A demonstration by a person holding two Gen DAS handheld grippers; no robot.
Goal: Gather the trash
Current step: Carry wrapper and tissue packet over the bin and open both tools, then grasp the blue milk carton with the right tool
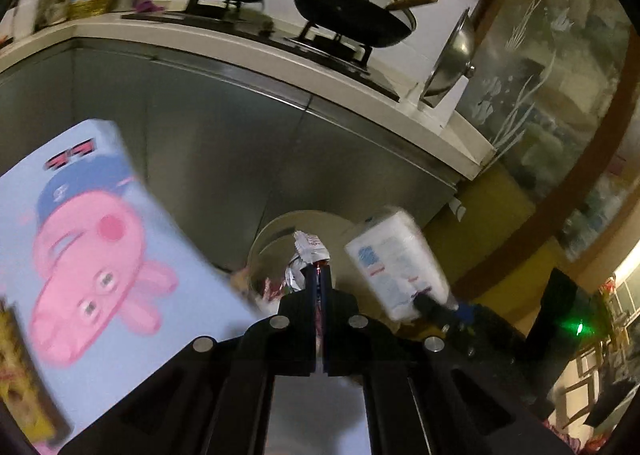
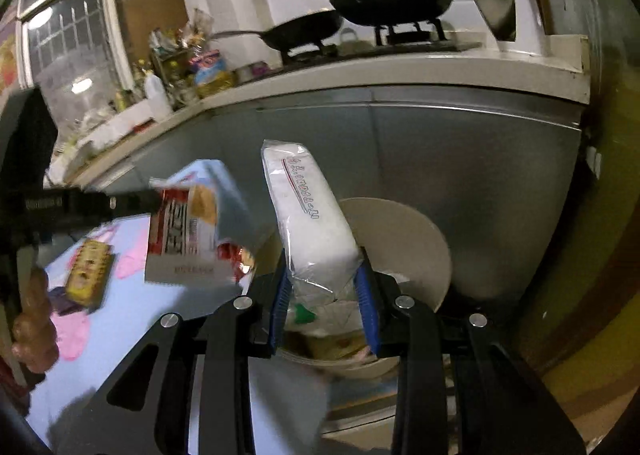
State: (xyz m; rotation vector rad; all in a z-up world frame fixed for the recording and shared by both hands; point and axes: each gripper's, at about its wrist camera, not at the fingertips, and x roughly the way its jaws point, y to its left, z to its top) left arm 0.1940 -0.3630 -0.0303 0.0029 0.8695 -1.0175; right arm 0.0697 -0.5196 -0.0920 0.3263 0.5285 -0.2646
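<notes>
My left gripper [image 1: 319, 270] is shut on a crumpled red, white and silver snack wrapper [image 1: 310, 249], held over the cream round bin [image 1: 272, 233]. In the right wrist view the same wrapper [image 2: 184, 239] hangs from the left gripper [image 2: 154, 199] beside the table. My right gripper [image 2: 324, 269] is shut on a white plastic-wrapped pack [image 2: 310, 215], its blue pads [image 2: 366, 295] pressing both sides, just above the bin [image 2: 404, 233]. The left wrist view shows that pack [image 1: 396, 259] to the right of the bin, with the right gripper [image 1: 434, 309] under it.
A light blue table [image 1: 120, 275] printed with a pink pig stands left of the bin, and a yellow snack pack [image 2: 88, 271] lies on it. Behind are grey cabinet fronts [image 1: 200, 143] and a counter with two black pans [image 1: 352, 11] and a steel lid [image 1: 448, 55]. A hand [image 2: 32, 319] shows at the left edge.
</notes>
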